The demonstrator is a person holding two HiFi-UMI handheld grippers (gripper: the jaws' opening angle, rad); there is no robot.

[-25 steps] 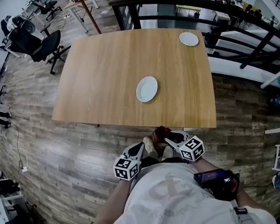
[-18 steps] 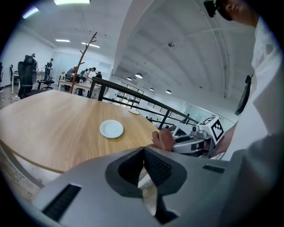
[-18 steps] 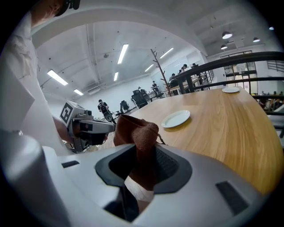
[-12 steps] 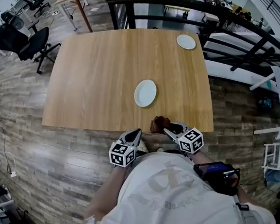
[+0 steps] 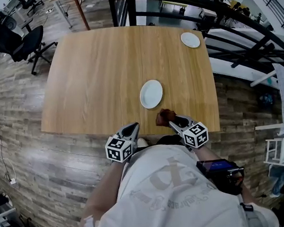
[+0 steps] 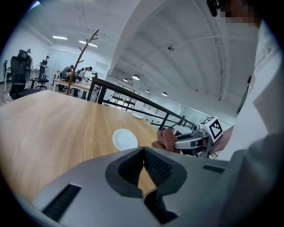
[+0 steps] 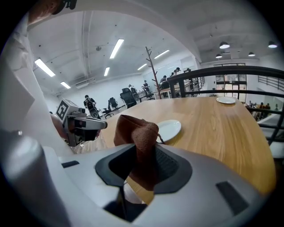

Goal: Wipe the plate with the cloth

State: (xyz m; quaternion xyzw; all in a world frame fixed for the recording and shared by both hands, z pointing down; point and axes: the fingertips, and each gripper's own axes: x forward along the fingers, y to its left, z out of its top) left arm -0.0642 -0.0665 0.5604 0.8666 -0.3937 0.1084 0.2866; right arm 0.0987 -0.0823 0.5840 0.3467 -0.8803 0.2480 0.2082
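Observation:
A white plate (image 5: 151, 94) lies on the wooden table (image 5: 99, 74), near its front edge; it also shows in the left gripper view as the plate (image 6: 124, 139) and in the right gripper view as the plate (image 7: 169, 129). My right gripper (image 5: 173, 122) is shut on a brown cloth (image 5: 165, 116), held just over the table's front edge, a little in front and right of the plate. The cloth (image 7: 136, 131) sticks up from between its jaws. My left gripper (image 5: 131, 131) hovers at the front edge, left of the cloth, jaws together with nothing in them.
A second white plate (image 5: 191, 39) sits at the table's far right corner. A black railing (image 5: 233, 26) runs behind and right of the table. Office chairs (image 5: 14, 40) stand at the far left on the wood-plank floor.
The person has stepped closer to the table. Both grippers moved forward, and the cloth went from off the table to over its front edge near the plate.

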